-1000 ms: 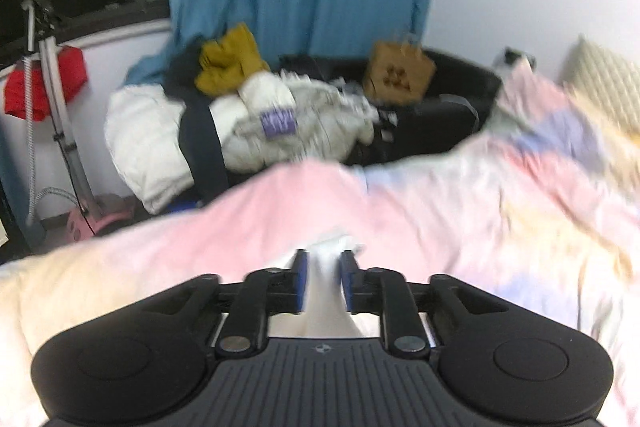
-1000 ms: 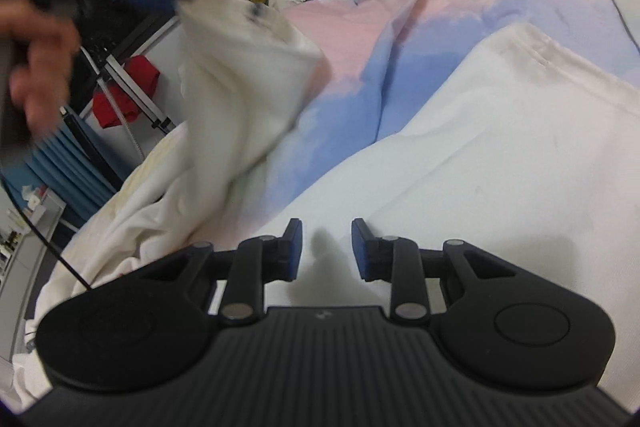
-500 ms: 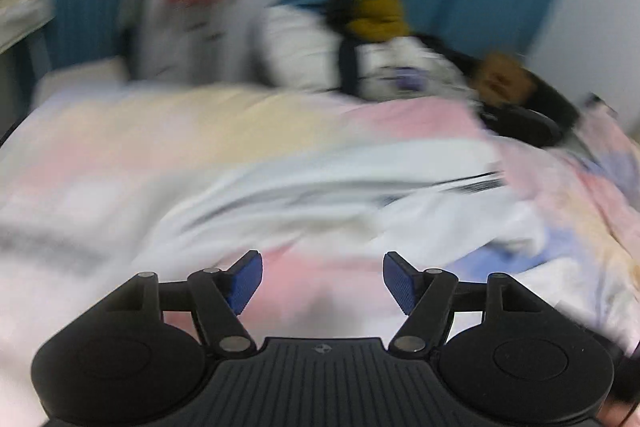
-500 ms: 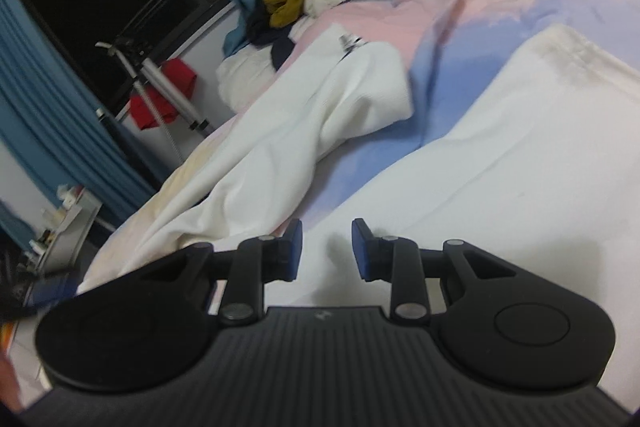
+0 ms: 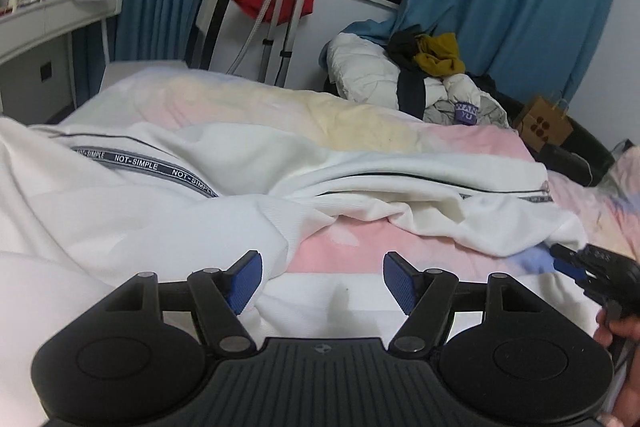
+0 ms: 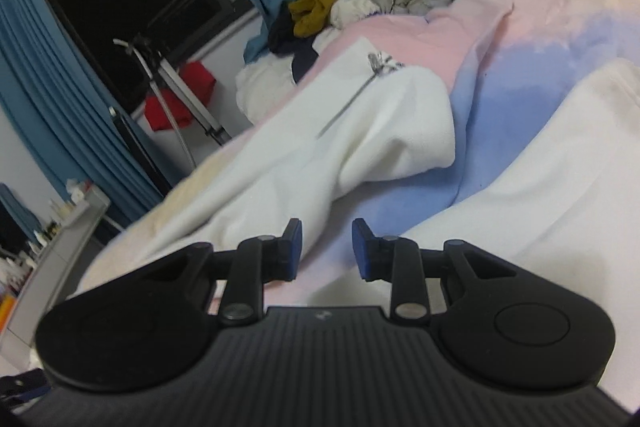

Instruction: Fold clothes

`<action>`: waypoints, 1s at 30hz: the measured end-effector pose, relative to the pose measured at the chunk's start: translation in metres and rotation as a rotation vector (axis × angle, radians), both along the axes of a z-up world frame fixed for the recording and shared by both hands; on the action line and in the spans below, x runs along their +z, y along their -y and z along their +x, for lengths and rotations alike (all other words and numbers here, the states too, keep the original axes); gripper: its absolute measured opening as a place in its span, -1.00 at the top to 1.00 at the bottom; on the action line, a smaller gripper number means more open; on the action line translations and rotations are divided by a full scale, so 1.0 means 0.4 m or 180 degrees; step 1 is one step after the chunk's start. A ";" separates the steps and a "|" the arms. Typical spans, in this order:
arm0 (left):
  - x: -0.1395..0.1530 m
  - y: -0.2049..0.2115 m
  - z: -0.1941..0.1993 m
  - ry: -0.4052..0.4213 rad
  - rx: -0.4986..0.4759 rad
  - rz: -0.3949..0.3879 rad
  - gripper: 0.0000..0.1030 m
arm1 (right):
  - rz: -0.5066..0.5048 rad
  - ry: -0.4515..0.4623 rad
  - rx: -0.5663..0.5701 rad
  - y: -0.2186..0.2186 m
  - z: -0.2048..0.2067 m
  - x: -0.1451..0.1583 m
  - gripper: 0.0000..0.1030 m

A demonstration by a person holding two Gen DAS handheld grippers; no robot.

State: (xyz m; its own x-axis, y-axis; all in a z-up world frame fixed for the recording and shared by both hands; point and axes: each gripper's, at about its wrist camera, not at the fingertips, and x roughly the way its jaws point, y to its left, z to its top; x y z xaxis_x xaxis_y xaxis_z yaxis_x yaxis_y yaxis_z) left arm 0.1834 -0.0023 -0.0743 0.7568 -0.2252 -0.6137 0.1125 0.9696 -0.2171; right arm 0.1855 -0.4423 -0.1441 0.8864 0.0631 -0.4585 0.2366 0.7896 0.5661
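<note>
1. My left tool [image 5: 322, 281] has its jaws spread wide and grips nothing; it hovers low over the bed, its left pad just beside a bunched fold of the white track trousers [image 5: 168, 195].
2. My right tool [image 6: 326, 249] has its jaws parted by a narrower gap and is also empty, pointing along the duvet [image 6: 532, 23] toward the trousers.
3. The trousers lie across the pastel duvet, one leg running from the left to the far right of the left view. The "NOT-SIMPLE" side tape [image 5: 160, 169] and a dark piping line show along the legs.
4. In the right view the leg end [image 6: 400, 115] sits rumpled, with a second flat white garment [image 6: 560, 187] just beside my right tool.
5. I judge the task barely started: the legs are loosely laid out but creased and overlapping, and no clean fold shows anywhere.
6. Left to do, as I read it: smooth the fabric, lay leg on leg, then fold lengthwise. The heap of clothes [image 5: 424, 75] beyond the bed looks untouched.
</note>
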 end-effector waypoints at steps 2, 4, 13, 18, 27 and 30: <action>-0.007 0.004 -0.002 -0.0028 0.0001 -0.0041 -0.38 | 0.0098 -0.0014 0.0017 0.011 0.009 -0.007 0.39; -0.018 0.010 0.000 -0.0056 -0.0010 -0.0066 -0.38 | 0.0150 -0.0028 0.0044 0.017 0.017 -0.011 0.39; -0.035 0.034 -0.009 -0.0024 -0.0022 0.0004 -0.38 | 0.0186 0.0019 0.0009 0.012 0.042 -0.034 -0.12; -0.045 0.045 -0.011 -0.0049 -0.0047 0.0060 -0.38 | 0.0301 0.0062 -0.0056 -0.007 0.086 -0.036 -0.70; -0.056 0.045 -0.011 -0.0054 -0.0028 0.0087 -0.39 | 0.0728 -0.0021 -0.0270 0.051 0.174 -0.076 -0.74; -0.063 0.041 -0.007 -0.0058 0.0006 0.0089 -0.39 | 0.0711 -0.0052 -0.0345 0.073 0.201 -0.077 -0.53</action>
State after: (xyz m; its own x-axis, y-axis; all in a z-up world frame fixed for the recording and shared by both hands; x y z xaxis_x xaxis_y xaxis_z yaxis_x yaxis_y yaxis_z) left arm 0.1808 -0.0188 -0.0995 0.7458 -0.2063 -0.6334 0.1068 0.9756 -0.1920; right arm 0.2658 -0.4713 -0.1749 0.8862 0.0695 -0.4581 0.3236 0.6149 0.7192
